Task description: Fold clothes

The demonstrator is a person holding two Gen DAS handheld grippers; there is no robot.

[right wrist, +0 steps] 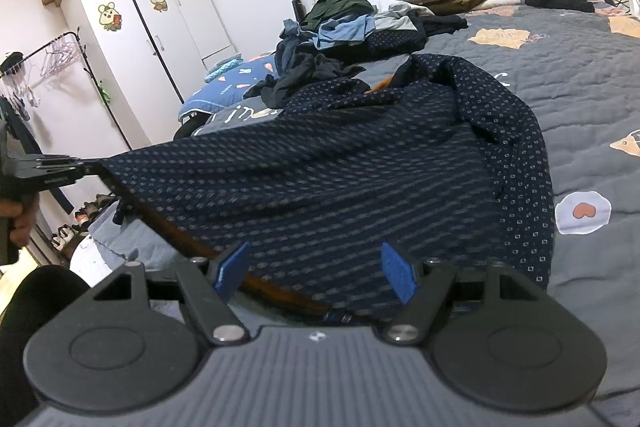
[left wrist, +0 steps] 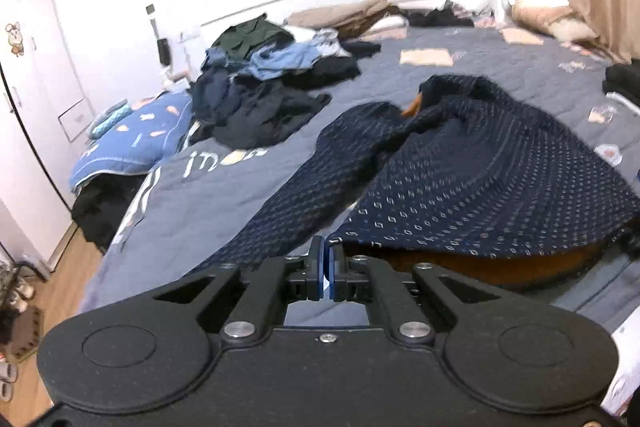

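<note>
A navy garment with small pale squares and an orange-brown lining (left wrist: 460, 187) (right wrist: 340, 167) lies spread on the grey quilted bed (left wrist: 224, 203) (right wrist: 580, 87). My left gripper (left wrist: 327, 259) is shut on the garment's hem corner and holds that corner lifted off the bed, so the cloth stretches up from it. In the right wrist view the left gripper (right wrist: 94, 167) shows at the far left, held by a hand, with the cloth taut from it. My right gripper (right wrist: 316, 267) stands open low over the near hem, its blue pads (right wrist: 396, 267) apart, nothing pinched between them.
A pile of unfolded clothes (left wrist: 264, 83) (right wrist: 352, 23) lies at the bed's far left, with tan bedding (left wrist: 352, 15) by the headboard. A blue pillow (left wrist: 136, 143) sits at the left edge. White wardrobe (right wrist: 160, 39), clothes rack (right wrist: 60, 55) and shoes (right wrist: 80, 215) stand left of the bed.
</note>
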